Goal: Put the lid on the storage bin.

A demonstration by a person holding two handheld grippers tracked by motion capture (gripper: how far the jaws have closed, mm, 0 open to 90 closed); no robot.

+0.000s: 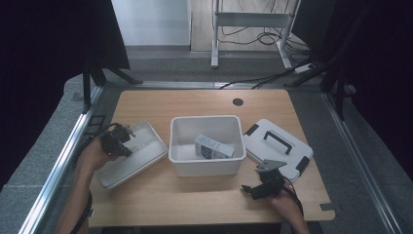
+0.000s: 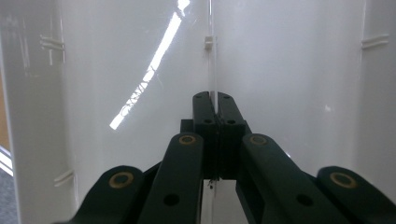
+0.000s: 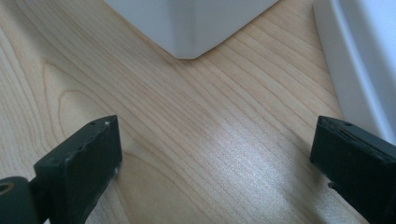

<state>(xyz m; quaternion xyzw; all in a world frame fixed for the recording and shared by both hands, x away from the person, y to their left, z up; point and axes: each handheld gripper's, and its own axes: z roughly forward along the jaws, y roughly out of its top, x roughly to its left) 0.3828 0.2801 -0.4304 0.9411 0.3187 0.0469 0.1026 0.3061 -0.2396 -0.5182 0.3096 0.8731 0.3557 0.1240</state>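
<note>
L gripper (image 1: 118, 140) sits over the near-left end of the white tray (image 1: 146, 158), which lies flat on the table (image 1: 204, 102) just left of the white bin (image 1: 179, 146), long axis slanting from near-left to far-right. In the left gripper view the jaws are pressed together w/ a thin clear rib of the tray (image 2: 211, 70) running straight up from between the tips, so they look clamped on that rib, though the actual bite is hidden behind the fingers (image 2: 205, 126). The tray is at the L hand and well apart from the R, so any lift or shift of it falls to the L side; I'd judge the bin lies to the right of the tray along that slant, so a move toward it goes right and slightly forward. R gripper (image 1: 249, 189) rests low over bare wood near the front edge, jaws wide apart, holding nothing; right gripper view shows a bin corner (image 3: 187, 32) ahead and the lid edge (image 3: 355, 70) to one side. Lid w/ black handle (image 1: 278, 141) lies right of the bin; a small carton (image 1: 213, 147) lies inside the bin
</note>
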